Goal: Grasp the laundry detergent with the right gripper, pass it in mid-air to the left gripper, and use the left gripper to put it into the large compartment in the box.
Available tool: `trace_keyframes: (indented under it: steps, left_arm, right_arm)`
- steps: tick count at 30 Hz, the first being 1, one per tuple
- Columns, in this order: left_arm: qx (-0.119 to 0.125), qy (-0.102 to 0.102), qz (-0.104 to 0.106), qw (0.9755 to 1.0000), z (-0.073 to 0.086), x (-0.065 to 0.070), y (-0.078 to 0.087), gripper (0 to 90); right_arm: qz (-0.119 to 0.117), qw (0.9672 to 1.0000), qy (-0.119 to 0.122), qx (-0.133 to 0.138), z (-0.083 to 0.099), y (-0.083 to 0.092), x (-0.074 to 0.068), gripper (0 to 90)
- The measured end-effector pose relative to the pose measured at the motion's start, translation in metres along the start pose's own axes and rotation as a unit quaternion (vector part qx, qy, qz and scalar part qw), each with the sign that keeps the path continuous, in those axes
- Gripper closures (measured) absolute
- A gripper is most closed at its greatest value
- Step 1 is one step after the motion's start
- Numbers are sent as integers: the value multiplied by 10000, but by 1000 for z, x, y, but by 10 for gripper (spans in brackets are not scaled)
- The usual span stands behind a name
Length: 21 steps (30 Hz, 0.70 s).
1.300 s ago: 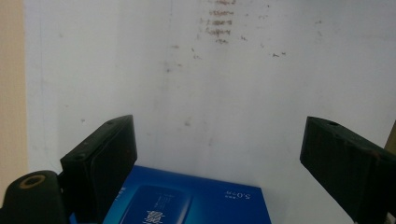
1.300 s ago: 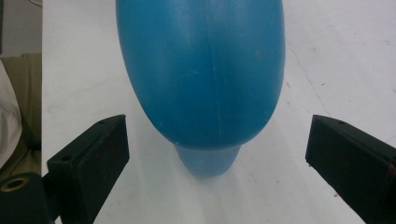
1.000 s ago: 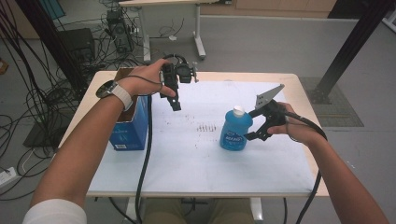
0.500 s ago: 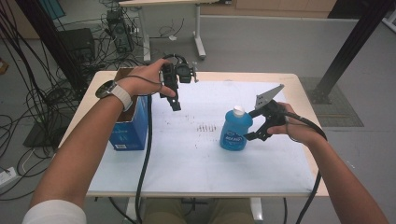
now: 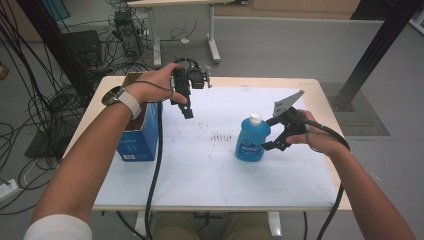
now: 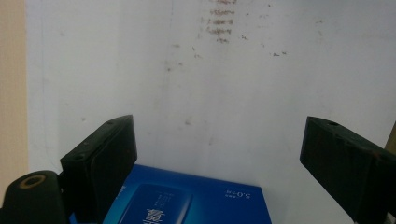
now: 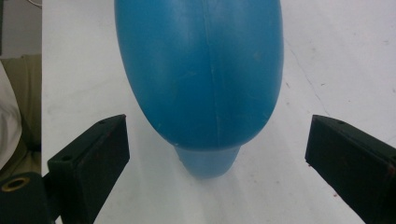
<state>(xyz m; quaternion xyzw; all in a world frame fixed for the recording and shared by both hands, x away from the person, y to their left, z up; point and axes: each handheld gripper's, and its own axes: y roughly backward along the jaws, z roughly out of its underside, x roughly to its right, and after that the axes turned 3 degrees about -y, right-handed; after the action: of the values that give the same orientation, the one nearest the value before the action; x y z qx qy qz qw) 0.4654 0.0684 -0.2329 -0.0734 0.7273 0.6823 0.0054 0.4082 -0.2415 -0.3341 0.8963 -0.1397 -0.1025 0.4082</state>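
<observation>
A blue bottle (image 5: 251, 140) with a white cap stands upright right of the table's middle. My right gripper (image 5: 271, 134) sits level against its right side, jaws open, pads off it. In the right gripper view the bottle (image 7: 201, 70) looms just ahead of the open right gripper (image 7: 222, 135). Held above the table's far left, my left gripper (image 5: 187, 112) points down, open and empty. A blue carton (image 5: 137, 135) stands on the left edge; in the left gripper view its top (image 6: 196, 200) lies below the open left gripper (image 6: 219, 140).
A white sheet (image 5: 210, 170) covers the tabletop, with dark smudges (image 5: 220, 136) near the middle. Gripper cables hang over the front edge. On the floor at the left lie tangled cables (image 5: 30, 115) and equipment. A second table (image 5: 180, 20) stands behind.
</observation>
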Motion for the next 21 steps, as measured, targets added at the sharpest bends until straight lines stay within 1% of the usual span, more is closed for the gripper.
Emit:
trace_keyframes:
  steps: [21]
  left_arm:
    - [9,11,11,10000,0,0,0,113]
  right_arm:
    - [-11,10000,-15,19,0,0,0,61]
